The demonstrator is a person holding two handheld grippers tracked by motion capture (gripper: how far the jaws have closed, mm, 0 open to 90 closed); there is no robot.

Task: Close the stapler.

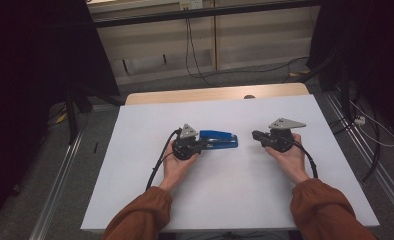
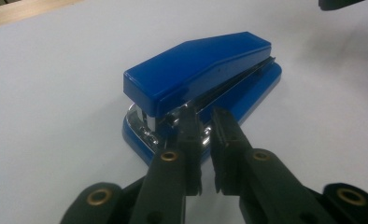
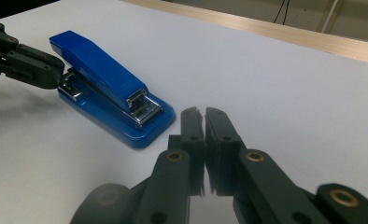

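**A:** Stapler check, high view first: glossy blue plastic stapler with chrome insert (image 1: 219,139) lies flat mid-way across the white table sheet (image 1: 135,165), long axis left-right. Your left gripper (image 1: 201,144) sits at its left end, right gripper (image 1: 255,134) apart from its right end.

**B:** Left jaws state?

**A:** Left gripper view: left gripper (image 2: 205,122) is cracked only a sliver, tips at the stapler's (image 2: 205,77) chrome hinge end, maybe touching the metal. Nothing between the pads. Stapler runs away from you, nose far.

**B:** And the right?

**A:** Right gripper view: right gripper (image 3: 201,116) nearly closed, thin slit, holding nothing, just beside the stapler's (image 3: 109,86) nose. Nose points at your right hand, hinge toward the left gripper (image 3: 56,70).

**B:** Step?

**A:** Approach, I'd say; no grasp yet. Next you'd need to spread the left jaws wide enough to straddle the body across its short axis, then close. Keep the right ready to steady the nose.
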